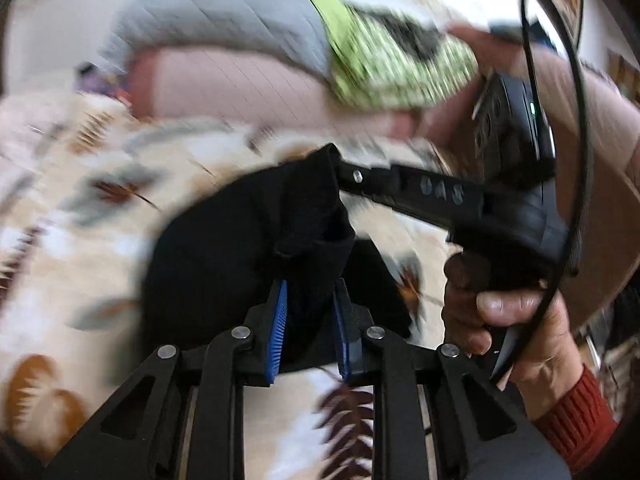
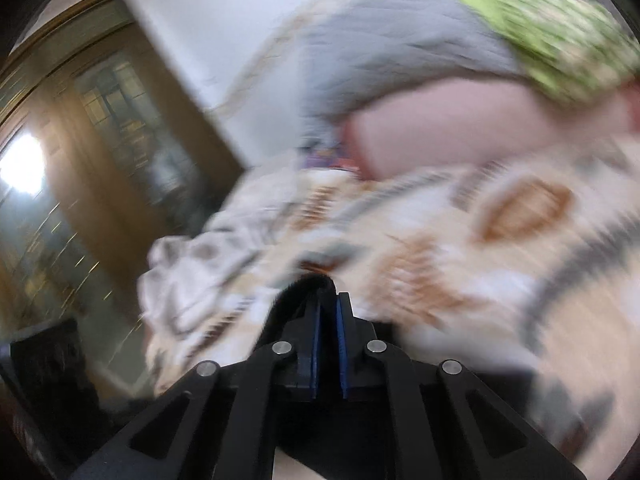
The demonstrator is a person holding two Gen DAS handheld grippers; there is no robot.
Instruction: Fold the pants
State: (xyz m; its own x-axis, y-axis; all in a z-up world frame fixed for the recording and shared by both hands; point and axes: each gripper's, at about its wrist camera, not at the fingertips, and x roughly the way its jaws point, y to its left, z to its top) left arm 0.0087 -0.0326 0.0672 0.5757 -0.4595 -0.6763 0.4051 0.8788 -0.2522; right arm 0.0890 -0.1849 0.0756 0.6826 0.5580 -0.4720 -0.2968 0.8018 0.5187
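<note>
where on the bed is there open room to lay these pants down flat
Free: the leaf-print bedspread left of the black pants, up to the pink pillow, and the strip near the left tongs. Crowded: the right tongs and hand on the right; pillows and the green patterned cloth at the back; the rumpled edge in the right wrist view.

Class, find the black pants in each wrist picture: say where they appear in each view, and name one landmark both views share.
Left wrist view: the black pants fill the centre, pinched by the left tool, with the right tool gripping their upper edge.
Right wrist view: only a small black fold of the pants shows at lower centre, clamped in the right tool.
Shared landmark: the green patterned cloth on the bedding behind.
</note>
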